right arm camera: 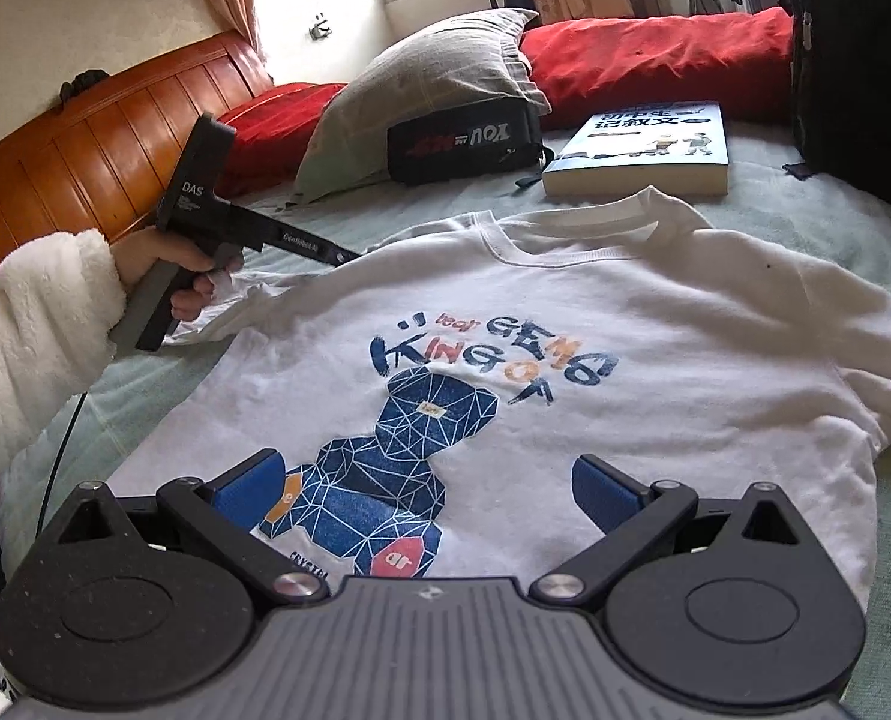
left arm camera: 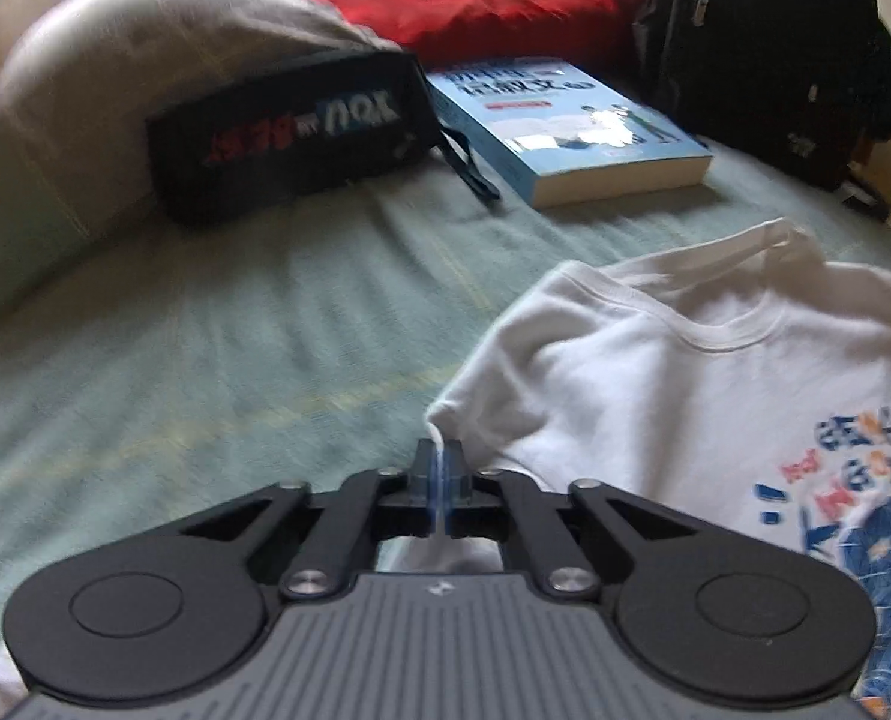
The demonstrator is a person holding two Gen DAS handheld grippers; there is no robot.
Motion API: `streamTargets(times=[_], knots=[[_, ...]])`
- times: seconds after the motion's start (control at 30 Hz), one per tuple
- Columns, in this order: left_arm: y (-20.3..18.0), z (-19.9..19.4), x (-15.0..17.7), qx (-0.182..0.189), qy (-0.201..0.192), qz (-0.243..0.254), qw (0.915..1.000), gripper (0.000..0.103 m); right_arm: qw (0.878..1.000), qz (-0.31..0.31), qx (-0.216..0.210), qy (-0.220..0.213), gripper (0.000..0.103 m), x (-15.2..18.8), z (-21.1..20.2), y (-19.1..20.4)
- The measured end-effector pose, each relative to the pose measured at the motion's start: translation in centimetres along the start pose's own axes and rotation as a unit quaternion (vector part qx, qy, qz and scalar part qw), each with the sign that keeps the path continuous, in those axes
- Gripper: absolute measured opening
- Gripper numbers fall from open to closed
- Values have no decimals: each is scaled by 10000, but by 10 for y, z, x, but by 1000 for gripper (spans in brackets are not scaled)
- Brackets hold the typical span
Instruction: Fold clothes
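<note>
Around: a blue book (right arm camera: 643,147), a black pouch (right arm camera: 463,144), a grey pillow (right arm camera: 421,78) and a black bag (left arm camera: 769,54) lie past the shirt's collar on the bed (left arm camera: 235,330).
Shirt: the white shirt (right arm camera: 565,312) lies flat on the bed, blue bear picture up.
Left tongs (left arm camera: 439,468): squeezed together on the shirt's sleeve edge.
Right tongs (right arm camera: 427,480): wide apart over the shirt's bottom.

- The right tool (right arm camera: 424,489) hangs with its jaws wide apart above the white sweatshirt (right arm camera: 565,324) on the bed (right arm camera: 805,210).
- The left tool (right arm camera: 349,256) touches the sweatshirt's shoulder.
</note>
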State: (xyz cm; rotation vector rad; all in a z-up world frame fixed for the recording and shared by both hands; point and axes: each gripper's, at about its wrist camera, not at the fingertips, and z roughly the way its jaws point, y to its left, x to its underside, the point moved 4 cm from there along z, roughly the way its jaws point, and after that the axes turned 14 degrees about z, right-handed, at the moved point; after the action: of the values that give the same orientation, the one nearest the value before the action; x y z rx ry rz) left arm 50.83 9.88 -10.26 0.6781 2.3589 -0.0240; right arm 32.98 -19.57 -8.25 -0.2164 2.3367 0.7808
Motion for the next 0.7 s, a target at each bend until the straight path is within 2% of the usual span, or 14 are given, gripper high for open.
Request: streamTargets(times=[0.17, 0.27, 0.4, 0.47, 0.5, 0.57, 0.67, 0.7], knots=[[11, 0, -15, -426, -105, 10, 9990, 0, 9999, -102, 23, 55, 103, 0, -1, 6], [17, 7, -25, -507, -115, -44, 9986, 0, 9999, -128, 102, 50, 103, -1, -1, 6], [22, 26, -25, -529, 59, -121, 9985, 0, 9998, -61, 155, 71, 103, 0, -2, 3], [22, 33, -22, -535, 133, -168, 9983, 4, 9998, -27, 187, 88, 103, 1, -3, 1], [23, 33, -21, -563, 161, -199, 9981, 11, 9997, -11, 203, 97, 103, 1, -4, 1], [25, 26, -22, -678, 192, -228, 9973, 14, 9997, -11, 225, 87, 103, 2, -7, -1], [22, 5, -27, -930, 83, -118, 9956, 17, 9998, -2, 211, 58, 103, 3, -11, -2], [17, -2, -29, -821, -23, -103, 9966, 22, 9998, 5, 199, 47, 103, 3, -12, -2]])
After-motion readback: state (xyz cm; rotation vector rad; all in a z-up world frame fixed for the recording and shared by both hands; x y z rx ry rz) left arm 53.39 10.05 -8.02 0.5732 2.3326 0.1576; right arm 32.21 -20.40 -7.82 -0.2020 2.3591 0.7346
